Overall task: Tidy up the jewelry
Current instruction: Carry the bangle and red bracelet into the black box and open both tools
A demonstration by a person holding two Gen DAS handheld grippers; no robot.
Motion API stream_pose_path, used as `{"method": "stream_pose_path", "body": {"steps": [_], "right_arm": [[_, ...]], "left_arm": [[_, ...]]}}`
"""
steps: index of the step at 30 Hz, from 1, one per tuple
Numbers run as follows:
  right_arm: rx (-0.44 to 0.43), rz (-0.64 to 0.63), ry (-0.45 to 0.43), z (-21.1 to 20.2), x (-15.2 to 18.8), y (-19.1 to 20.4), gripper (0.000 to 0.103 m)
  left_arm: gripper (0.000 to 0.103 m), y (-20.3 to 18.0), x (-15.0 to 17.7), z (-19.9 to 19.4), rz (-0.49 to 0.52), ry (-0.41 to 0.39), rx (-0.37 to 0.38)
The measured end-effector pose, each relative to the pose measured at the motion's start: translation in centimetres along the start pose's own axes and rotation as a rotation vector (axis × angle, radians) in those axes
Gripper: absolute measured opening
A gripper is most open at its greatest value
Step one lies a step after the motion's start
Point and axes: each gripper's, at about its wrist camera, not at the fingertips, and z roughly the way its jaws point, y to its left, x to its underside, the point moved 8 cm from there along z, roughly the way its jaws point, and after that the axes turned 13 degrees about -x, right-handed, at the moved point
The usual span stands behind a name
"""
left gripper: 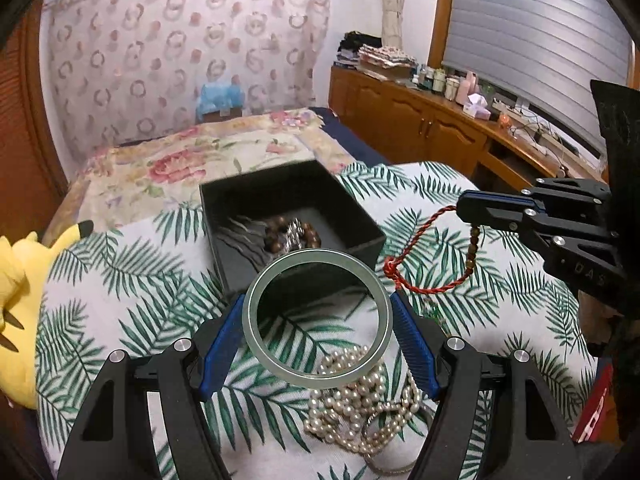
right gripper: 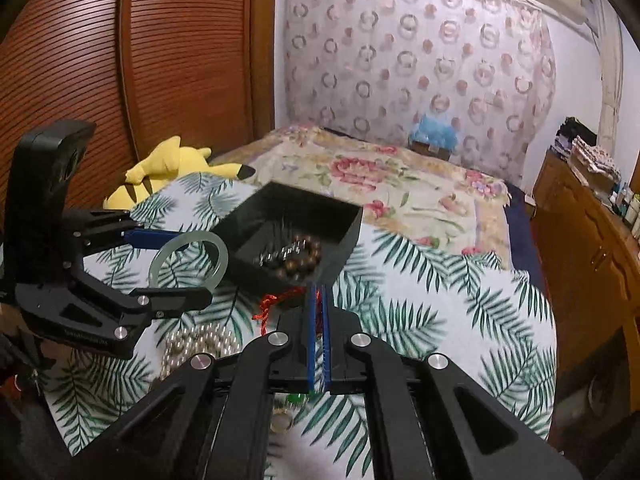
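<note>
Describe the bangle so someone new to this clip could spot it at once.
Find the leaf-print cloth with the black box on it. Just in front of the box, the left gripper holds the bangle above a pearl pile. It is the only smooth, pale green, solid ring; everything nearby is beaded or corded.

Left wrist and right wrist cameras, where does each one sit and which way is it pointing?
Left wrist: sits on the left gripper, looking forward over the leaf-print cloth at the black box; its own blue-padded fingers clamp a green bangle, pearls below, right gripper at right.
Right wrist: sits on the right gripper, facing the same box and the bed; its shut fingers pinch a red cord, left gripper at left.
Shared: box, bangle, pearls, cord, yellow plush.
</note>
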Motion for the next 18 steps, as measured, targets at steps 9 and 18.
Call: {"method": "stream_pose_path", "body": {"steps": [9, 18], "right_arm": [[-0.007, -0.022, -0.04, 1.4, -3.6, -1.0, 0.003], [-0.06, -0.017, -0.052, 4.7, -5.5, -1.0, 0.003]], "left_arm": [[0.069, 1.2, -2.2, 0.0, 0.001, -0.032, -0.028], [0.069, 2.6, -3.2, 0.7, -0.006, -0.032, -0.056]]}}
